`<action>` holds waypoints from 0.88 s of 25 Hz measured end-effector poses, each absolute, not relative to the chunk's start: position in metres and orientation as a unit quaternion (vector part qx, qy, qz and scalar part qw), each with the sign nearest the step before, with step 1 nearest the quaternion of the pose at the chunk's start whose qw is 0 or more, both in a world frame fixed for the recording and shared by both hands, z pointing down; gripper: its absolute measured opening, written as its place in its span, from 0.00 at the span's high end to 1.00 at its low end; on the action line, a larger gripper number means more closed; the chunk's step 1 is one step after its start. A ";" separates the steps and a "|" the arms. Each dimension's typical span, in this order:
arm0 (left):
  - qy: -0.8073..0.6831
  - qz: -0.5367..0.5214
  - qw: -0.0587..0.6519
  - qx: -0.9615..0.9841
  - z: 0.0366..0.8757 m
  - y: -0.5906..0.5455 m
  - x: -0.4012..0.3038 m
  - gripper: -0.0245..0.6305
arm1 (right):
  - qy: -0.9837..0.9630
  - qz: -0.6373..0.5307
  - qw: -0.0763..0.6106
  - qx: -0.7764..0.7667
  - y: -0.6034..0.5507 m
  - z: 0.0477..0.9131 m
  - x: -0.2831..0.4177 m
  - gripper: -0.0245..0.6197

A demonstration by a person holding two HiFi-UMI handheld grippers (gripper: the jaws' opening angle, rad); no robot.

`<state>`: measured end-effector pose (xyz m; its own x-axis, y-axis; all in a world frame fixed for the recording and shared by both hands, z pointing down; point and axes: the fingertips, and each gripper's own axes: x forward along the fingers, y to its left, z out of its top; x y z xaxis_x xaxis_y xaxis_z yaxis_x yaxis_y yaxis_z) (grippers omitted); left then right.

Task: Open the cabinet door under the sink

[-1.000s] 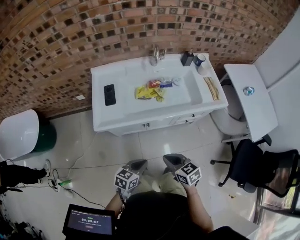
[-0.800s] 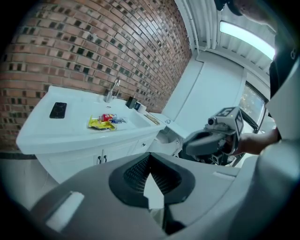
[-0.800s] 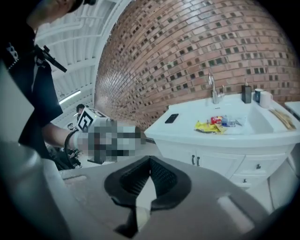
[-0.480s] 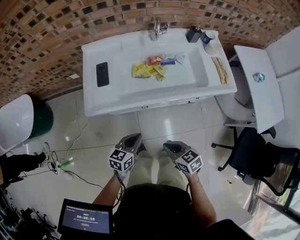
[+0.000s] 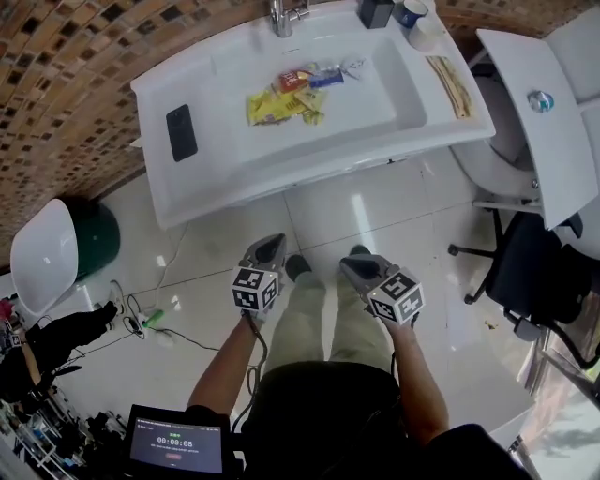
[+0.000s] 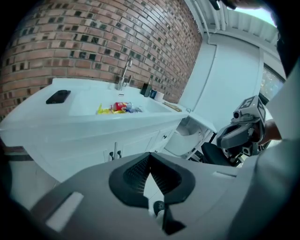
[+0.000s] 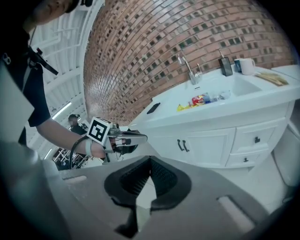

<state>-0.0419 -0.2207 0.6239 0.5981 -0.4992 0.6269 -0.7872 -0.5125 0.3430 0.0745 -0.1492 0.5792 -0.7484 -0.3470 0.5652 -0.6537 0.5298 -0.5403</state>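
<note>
White sink counter (image 5: pixel 230 173): black phone (image 5: pixel 181 132) flat at left; snack packets (image 5: pixel 281 98) in basin; mug (image 5: pixel 410 11) at back right.

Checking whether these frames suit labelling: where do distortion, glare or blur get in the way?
Head view: the wide lens bows the sink counter, and lights glare off the floor tiles. Left gripper view: strong fisheye, black corners; the left hand-held gripper is soft up close, the cabinet doors clearer. Right gripper view: the brick wall courses curve into arcs.

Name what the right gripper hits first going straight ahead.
Likely the cabinet door under the sink, just left of its paired handles; depth is unclear, so the floor in front might come first.
</note>
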 end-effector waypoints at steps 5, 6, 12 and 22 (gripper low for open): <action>-0.406 0.247 0.333 0.815 0.677 -0.232 -0.051 0.94 | -0.844 0.398 0.198 0.299 -0.143 0.597 0.086 0.97; -0.410 0.252 0.335 0.810 0.687 -0.234 -0.053 0.94 | -0.842 0.401 0.196 0.303 -0.142 0.599 0.091 0.97; -0.450 0.300 0.345 0.767 0.746 -0.251 -0.068 0.94 | -0.822 0.427 0.187 0.326 -0.133 0.624 0.112 0.97; -0.453 0.329 0.338 0.757 0.815 -0.291 -0.069 0.81 | -0.814 0.465 0.168 0.305 -0.113 0.667 0.063 0.97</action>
